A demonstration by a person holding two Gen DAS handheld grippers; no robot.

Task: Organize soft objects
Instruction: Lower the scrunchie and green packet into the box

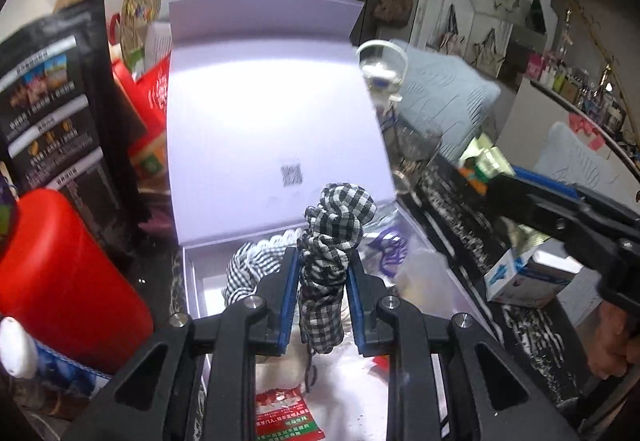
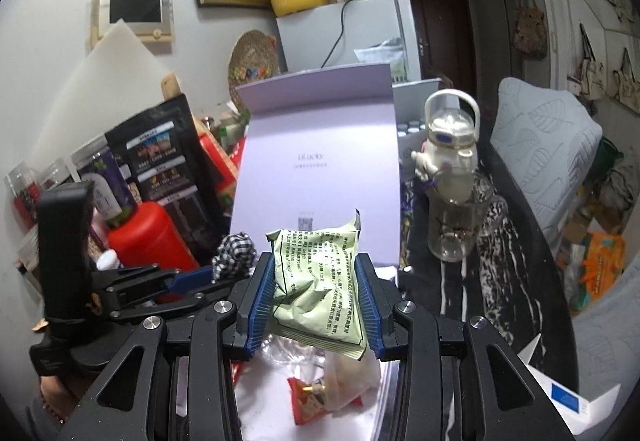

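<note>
Cluttered with snack bags, a red canister [image 1: 60, 273] and a clear water jug [image 2: 450, 161], the dark marbled surface [image 2: 504, 265] carried a lavender gift box [image 1: 192, 281] whose hinged lid [image 1: 272, 121] stood propped open at the back.

The left gripper [image 1: 322, 281] was clamped tight on a black-and-white gingham scrunchie [image 1: 332, 241], its blue pads pinching the fabric near the middle so that a knot of cloth stuck up above the fingers and a tail hung below. It hovered over the open box, where another checked scrunchie [image 1: 244, 265] and a purple hair tie [image 1: 390, 247] already lay against the far wall.

The right gripper [image 2: 316, 289] held a pale green foil packet [image 2: 320, 281] between its pads, jaws closed partway on the puffy pack. It too was above the box, over a red wrapper [image 2: 308, 397] and a translucent bag [image 2: 352, 377] at the near end.

The step in hand looked like placing both soft items inside. To do it well, each gripper would want to come down well inside the box walls before letting go, the scrunchie going beside its fellows at the far end and the packet among the other wrappers. The two tools were close together, so releasing one at a time would avoid a knock, and keeping clear of the lid would stop it from tipping shut.
</note>
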